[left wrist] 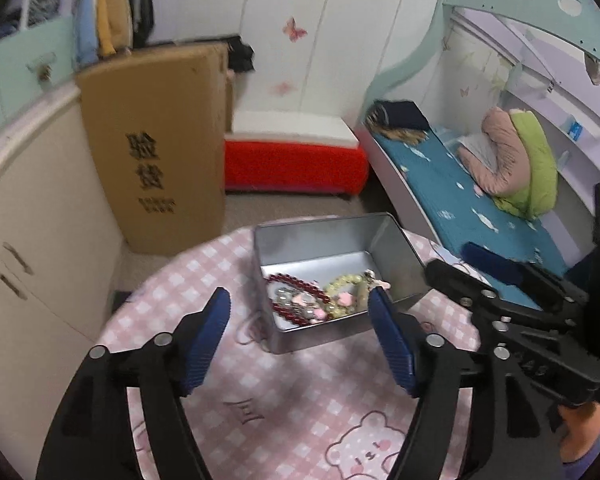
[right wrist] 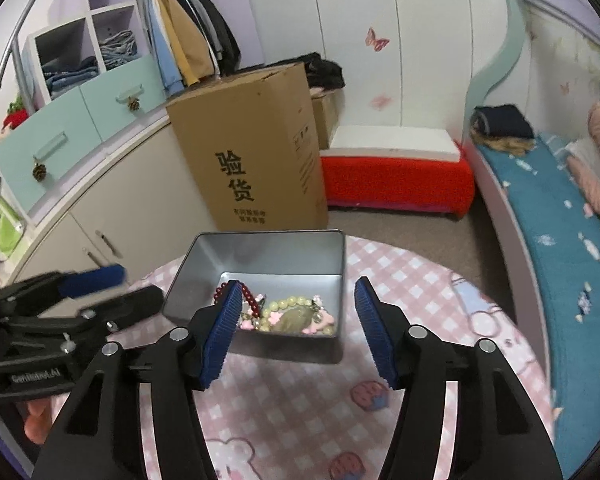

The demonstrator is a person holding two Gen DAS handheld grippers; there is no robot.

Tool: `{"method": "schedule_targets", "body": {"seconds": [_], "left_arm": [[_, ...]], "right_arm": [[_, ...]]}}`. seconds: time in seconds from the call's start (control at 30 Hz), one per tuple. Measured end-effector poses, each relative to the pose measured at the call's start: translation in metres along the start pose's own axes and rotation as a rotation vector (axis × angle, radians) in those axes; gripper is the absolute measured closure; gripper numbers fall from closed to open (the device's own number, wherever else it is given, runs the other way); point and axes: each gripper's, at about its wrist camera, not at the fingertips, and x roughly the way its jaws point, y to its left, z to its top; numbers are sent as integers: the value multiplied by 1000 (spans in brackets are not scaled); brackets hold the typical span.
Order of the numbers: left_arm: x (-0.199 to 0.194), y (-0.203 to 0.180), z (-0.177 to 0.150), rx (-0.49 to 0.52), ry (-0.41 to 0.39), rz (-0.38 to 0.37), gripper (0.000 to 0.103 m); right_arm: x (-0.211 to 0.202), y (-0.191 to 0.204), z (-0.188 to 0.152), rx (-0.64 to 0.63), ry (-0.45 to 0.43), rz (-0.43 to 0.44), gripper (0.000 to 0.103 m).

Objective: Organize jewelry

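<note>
An open silver tin box [left wrist: 320, 240] [right wrist: 268, 252] stands on the round table. Inside lie a dark red bead bracelet [left wrist: 296, 282] [right wrist: 249, 298], a pale green bead bracelet [left wrist: 346, 282] [right wrist: 290, 303] and small pink flower pieces [left wrist: 342, 299] [right wrist: 320, 322]. My left gripper [left wrist: 300, 300] is open and empty, just in front of the box. My right gripper [right wrist: 296, 292] is open and empty, held above the box's near wall. The right gripper also shows at the right of the left wrist view [left wrist: 456, 262], and the left gripper shows at the left of the right wrist view [right wrist: 122, 284].
The table wears a pink checked cloth [left wrist: 292, 408] [right wrist: 300, 400] with bear prints. Behind it stand a tall cardboard box [left wrist: 156, 140] [right wrist: 252, 148], a red and white bench [left wrist: 296, 156] [right wrist: 396, 172], a cabinet [right wrist: 112, 208] at left and a bed [left wrist: 480, 200] [right wrist: 560, 248] at right.
</note>
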Motion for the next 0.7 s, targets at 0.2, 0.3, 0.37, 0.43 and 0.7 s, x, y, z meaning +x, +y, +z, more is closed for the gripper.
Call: {"method": "schedule_targets", "body": {"seconds": [0.2,0.3,0.37,0.43,0.7], "left_arm": [[-41,-4,-16,13,-88,83,22],[-59,-10,-28,19,-115,88,14],[-74,-17,-37,37,-145,96,9],[-88,-23,-44,56,-176,125,8],[-142,-37,-64,50,-281,115,7]], "right_arm": [[-49,6,-13,-8,-49,-29,22],[-74,16,-19,-35,-79,-44,20],[-87,25,-24,-53,-89,-52,19],[-101,32,-28,-66,-104,-66,18],[-163,53,-49,-91,-184,-82,17]]}}
